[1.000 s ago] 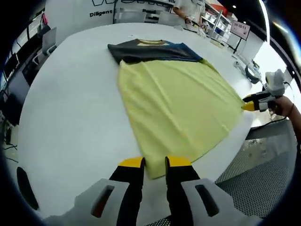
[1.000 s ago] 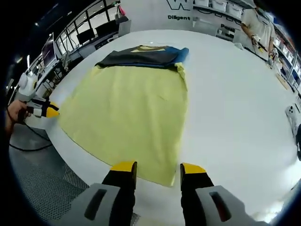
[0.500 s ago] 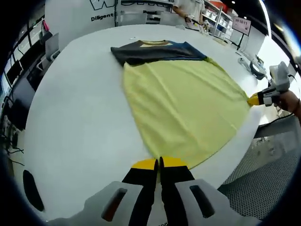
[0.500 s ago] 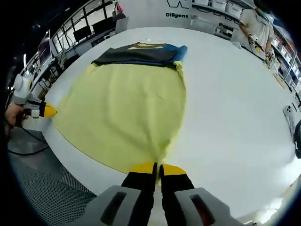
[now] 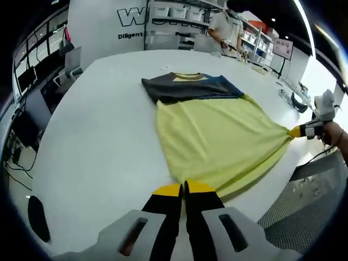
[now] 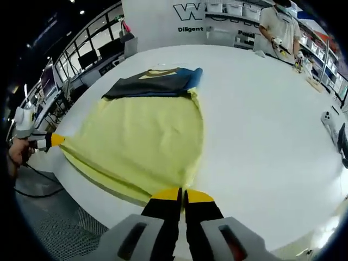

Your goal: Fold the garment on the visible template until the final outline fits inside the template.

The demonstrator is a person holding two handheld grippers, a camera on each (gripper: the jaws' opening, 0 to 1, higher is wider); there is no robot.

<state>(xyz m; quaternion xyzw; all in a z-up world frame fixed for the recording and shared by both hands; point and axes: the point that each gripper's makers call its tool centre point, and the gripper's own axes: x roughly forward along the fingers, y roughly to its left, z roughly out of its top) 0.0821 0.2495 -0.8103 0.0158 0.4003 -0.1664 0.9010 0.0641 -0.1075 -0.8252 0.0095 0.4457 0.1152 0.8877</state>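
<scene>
The garment is a T-shirt with a pale yellow body and a dark top band with a blue sleeve, spread on a large white table. Its collar end lies far from both claws, towards the middle of the table, and its hem reaches the near table edge.

In the left gripper view, the left gripper has its yellow-tipped jaws pressed together on one bottom corner of the yellow hem, right at the table edge; the cloth fans out and away from the tips towards the dark collar band. Off to the right in that view, the right gripper pinches the opposite hem corner, and the fabric is drawn to a taut point there, held by a hand.

In the right gripper view, the right gripper is likewise clamped shut on its hem corner, the shirt stretching away ahead and to the left. The left gripper appears at the far left, nipping the other corner, so the hem edge runs lifted between the two claws, slightly folded back over the table edge
</scene>
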